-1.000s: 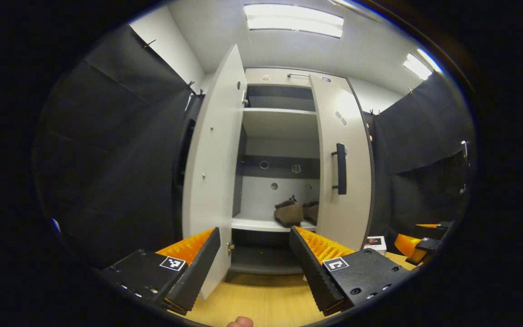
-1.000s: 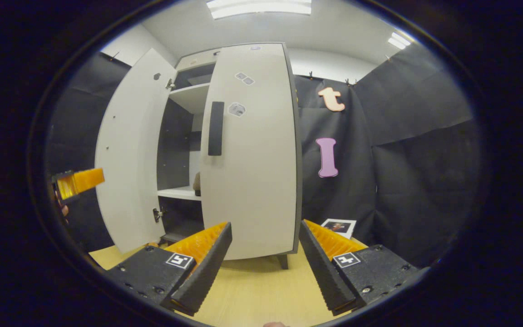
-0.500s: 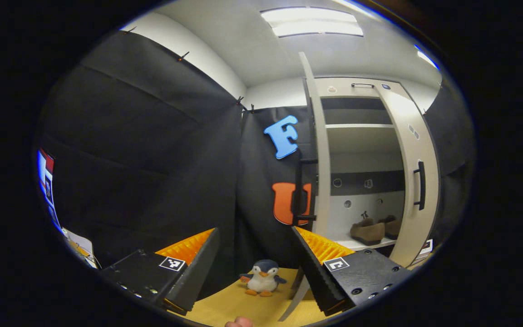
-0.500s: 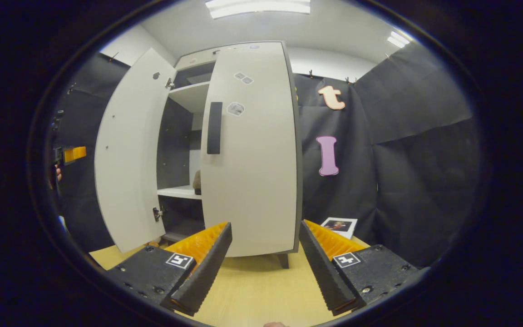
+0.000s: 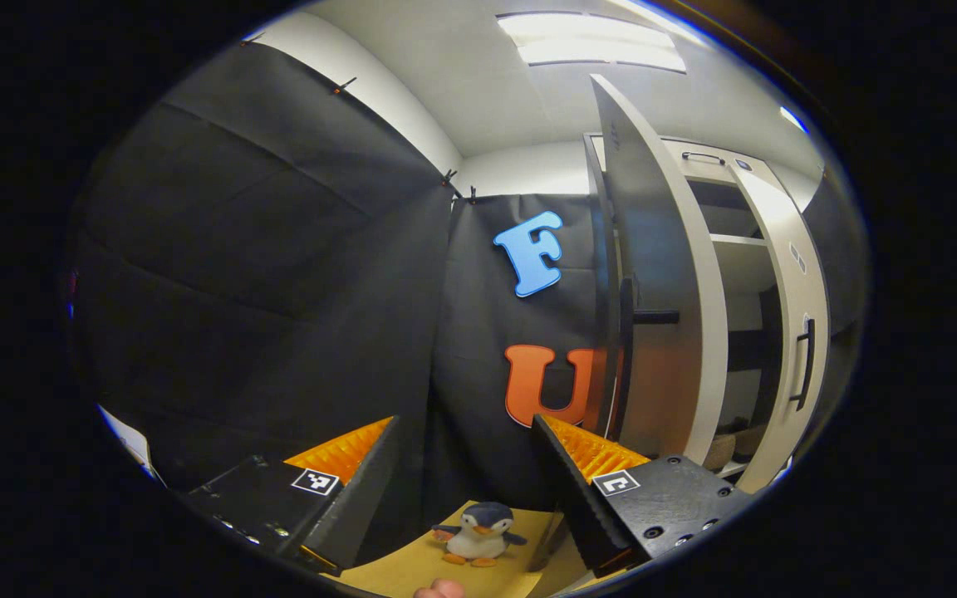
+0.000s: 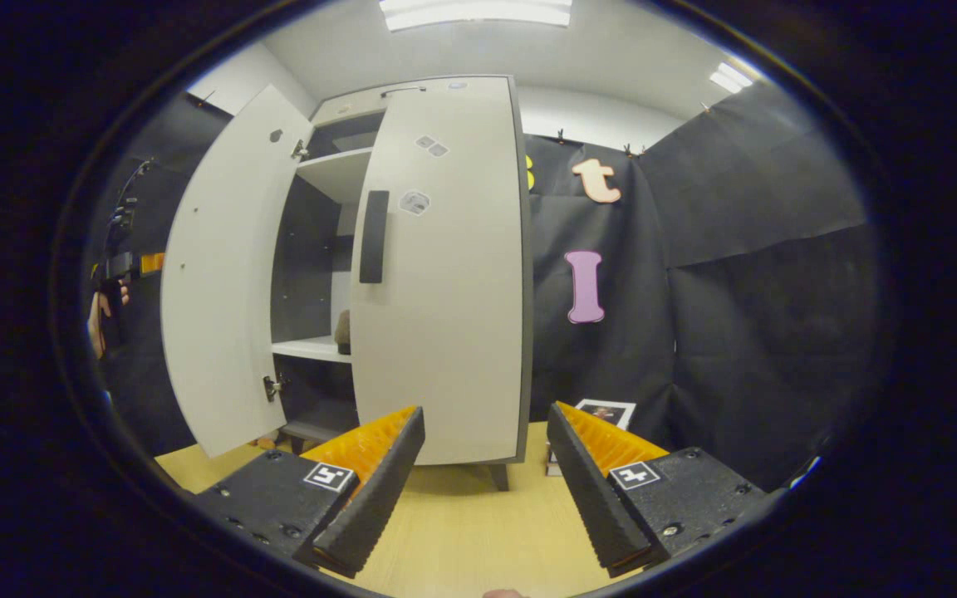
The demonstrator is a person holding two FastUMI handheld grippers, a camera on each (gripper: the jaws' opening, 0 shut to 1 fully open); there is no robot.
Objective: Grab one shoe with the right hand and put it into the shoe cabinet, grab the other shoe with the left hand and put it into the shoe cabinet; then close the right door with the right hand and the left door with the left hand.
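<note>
Inside shoe cabinet (image 6: pixel 445 274), shoes (image 5: pixel 732 448) on shelf, left door (image 6: pixel 221 274) ajar, left tongs (image 5: pixel 466 473) spread, right tongs (image 6: pixel 487 465) spread

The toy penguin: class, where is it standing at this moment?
In the left gripper view, the toy penguin stands on the wooden floor at the bottom centre, just ahead of the open left gripper, with the cabinet's open left door to its right.

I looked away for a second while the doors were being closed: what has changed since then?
The left tongs swung off the cabinet opening, round to the outer face of the left door, near its handle; a toy penguin came into their view. Nothing was gripped or released. Unchanged: both tongs open and empty, left door open, right door shut or nearly so, the shoes on the shelf, right tongs barely shifted.
</note>
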